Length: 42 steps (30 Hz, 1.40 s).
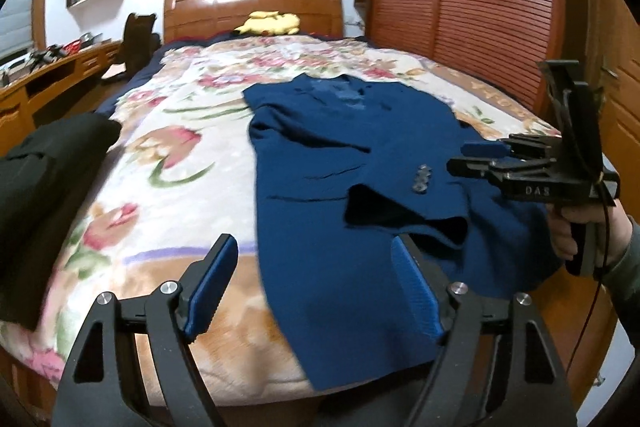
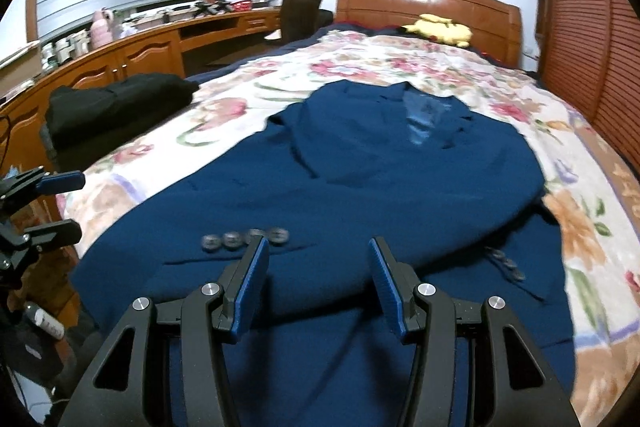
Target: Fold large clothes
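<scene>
A dark blue suit jacket [image 1: 320,163] lies spread on the floral blanket, collar toward the headboard; it fills the middle of the right wrist view [image 2: 380,167]. One sleeve lies folded across its front, with cuff buttons [image 2: 244,239] showing. My left gripper [image 1: 316,263] is open and empty above the jacket's lower left hem. My right gripper [image 2: 318,267] is open and empty just above the lower front of the jacket. The right gripper also shows at the right of the left wrist view [image 1: 476,157], and the left gripper at the left edge of the right wrist view [image 2: 68,203].
A folded black garment [image 1: 44,195] lies at the bed's left edge. A yellow plush toy [image 1: 270,23] sits by the wooden headboard [image 1: 252,7]. A slatted wardrobe [image 1: 460,7] stands to the right, a wooden desk [image 2: 140,55] with clutter to the left.
</scene>
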Each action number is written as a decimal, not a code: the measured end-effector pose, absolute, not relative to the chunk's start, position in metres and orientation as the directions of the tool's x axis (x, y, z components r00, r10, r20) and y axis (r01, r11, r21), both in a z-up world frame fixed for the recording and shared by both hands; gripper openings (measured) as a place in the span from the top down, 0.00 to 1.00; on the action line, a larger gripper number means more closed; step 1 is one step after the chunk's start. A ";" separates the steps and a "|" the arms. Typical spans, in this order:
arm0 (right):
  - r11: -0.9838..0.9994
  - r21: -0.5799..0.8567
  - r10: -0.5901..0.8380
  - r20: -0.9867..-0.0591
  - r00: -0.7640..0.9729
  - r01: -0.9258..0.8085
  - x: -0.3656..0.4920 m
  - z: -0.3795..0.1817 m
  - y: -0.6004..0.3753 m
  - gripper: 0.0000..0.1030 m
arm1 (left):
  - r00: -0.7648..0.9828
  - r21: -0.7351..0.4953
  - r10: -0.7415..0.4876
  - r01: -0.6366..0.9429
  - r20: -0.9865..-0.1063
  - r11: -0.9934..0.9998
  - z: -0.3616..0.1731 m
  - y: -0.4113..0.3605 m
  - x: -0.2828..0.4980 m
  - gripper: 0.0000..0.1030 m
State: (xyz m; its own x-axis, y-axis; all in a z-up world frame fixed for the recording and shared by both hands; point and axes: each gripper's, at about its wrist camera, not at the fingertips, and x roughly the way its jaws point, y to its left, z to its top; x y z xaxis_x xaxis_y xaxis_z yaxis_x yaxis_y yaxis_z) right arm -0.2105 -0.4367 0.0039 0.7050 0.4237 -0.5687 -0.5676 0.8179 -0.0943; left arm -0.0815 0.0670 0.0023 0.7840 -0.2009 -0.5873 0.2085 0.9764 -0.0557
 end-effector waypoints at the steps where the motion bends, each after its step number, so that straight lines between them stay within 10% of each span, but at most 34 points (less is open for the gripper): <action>1: 0.812 -0.096 0.427 -0.575 0.698 -0.575 -0.209 0.001 -0.435 0.48 | 0.781 -0.054 -0.193 0.200 -0.594 0.978 0.001 0.069 -0.081 0.23; 42: 0.964 -0.144 0.103 -0.574 0.812 -0.224 -0.250 -0.025 -0.589 0.48 | 0.721 -0.060 -0.171 0.177 -0.672 0.982 -0.038 0.069 -0.051 0.23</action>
